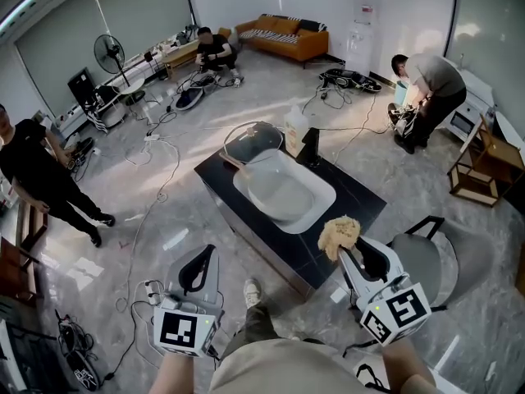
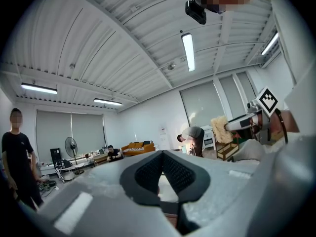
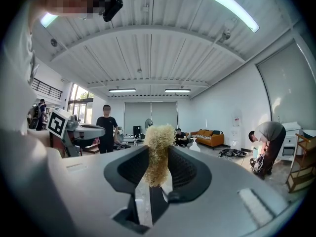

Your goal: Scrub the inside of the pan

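1. The scrubber (image 3: 157,152) is a tuft of coarse, wiry, straw-coloured fibre, rough and matt.
2. The right gripper (image 3: 159,157) has a grey matt plastic shell with a faint grain. Its pads (image 3: 131,169) are black, ribbed and look rubbery.
3. The left gripper (image 2: 162,154) has the same grainy grey shell, with black ribbed pads (image 2: 148,174).
4. The counter (image 1: 354,197) is dark, smooth and glossy, like polished stone.
5. The sink (image 1: 316,212) is white and smooth with a soft sheen.
6. The pan (image 1: 233,138) looks like grey metal, shiny along its rim.
7. The floor (image 1: 164,179) is pale grey, veined and polished, and it throws back the light.
8. The sofa (image 1: 283,38) has smooth orange upholstery; whether it is leather or cloth cannot be told.
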A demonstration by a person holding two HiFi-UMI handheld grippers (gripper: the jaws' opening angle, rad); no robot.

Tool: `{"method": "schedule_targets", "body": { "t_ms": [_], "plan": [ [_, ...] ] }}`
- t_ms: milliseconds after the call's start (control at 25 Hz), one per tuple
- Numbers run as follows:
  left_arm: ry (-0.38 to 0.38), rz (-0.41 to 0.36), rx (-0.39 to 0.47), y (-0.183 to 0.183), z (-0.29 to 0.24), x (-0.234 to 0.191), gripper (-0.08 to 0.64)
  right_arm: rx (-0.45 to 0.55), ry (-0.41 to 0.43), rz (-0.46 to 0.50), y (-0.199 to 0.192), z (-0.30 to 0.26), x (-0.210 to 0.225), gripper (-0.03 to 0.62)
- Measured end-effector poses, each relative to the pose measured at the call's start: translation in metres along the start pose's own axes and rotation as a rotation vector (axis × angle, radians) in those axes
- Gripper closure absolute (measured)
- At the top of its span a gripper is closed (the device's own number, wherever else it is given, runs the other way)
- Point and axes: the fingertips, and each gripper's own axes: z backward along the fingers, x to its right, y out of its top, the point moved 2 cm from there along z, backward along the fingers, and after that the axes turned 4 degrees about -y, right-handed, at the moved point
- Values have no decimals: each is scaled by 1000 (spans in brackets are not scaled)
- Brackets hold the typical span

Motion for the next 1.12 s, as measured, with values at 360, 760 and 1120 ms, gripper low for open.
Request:
{"method": "schedule_targets", "body": {
  "t_ms": [360,760,1120],
  "plan": [
    [-15,6,-11,-18,-42,-44,558,-30,-1,-2,-9,-63,4,466],
    [-61,18,-26,-31,-110,-122,558,-71,-46,-2,-3,-159,8,466],
    [-141,64,-47,-52,-174,-198,558,-120,-101,-6,-3,-255,3,466]
  ]
}}
